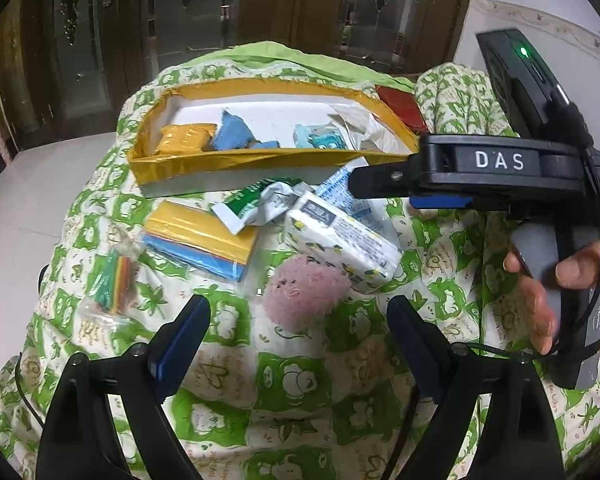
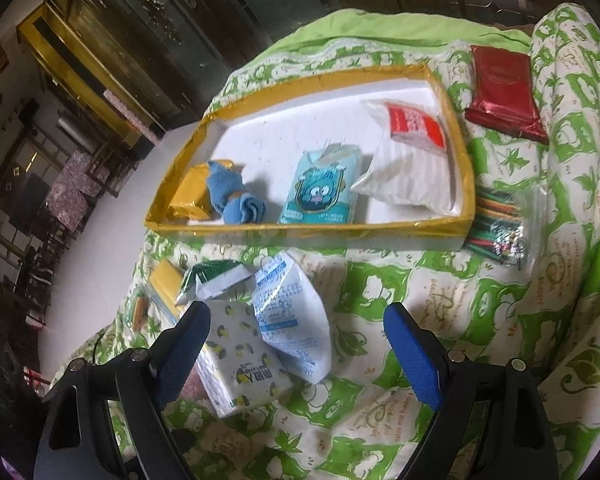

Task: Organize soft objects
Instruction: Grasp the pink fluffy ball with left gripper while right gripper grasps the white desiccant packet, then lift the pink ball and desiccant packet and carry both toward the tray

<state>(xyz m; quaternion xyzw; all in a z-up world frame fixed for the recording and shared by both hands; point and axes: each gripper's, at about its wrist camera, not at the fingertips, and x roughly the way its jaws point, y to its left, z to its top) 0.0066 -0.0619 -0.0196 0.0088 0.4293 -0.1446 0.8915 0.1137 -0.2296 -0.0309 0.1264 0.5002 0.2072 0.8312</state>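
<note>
soft objects on a green-patterned quilt, four in the yellow-rimmed tray at twelve o'clock, one pink plush between the wide-open, empty left gripper, one lemon-print tissue pack beside the wide-open, empty right gripper

A quilt printed with green and cream squares covers the near ground, its plain green edge at the far side. Beyond it stand dark wooden doors with leaded glass panels. Pale floor tiles spread to the left, and a white wall with a patterned border rises on the right. In the right wrist view, a gold-framed glass cabinet stands at the far left.
</note>
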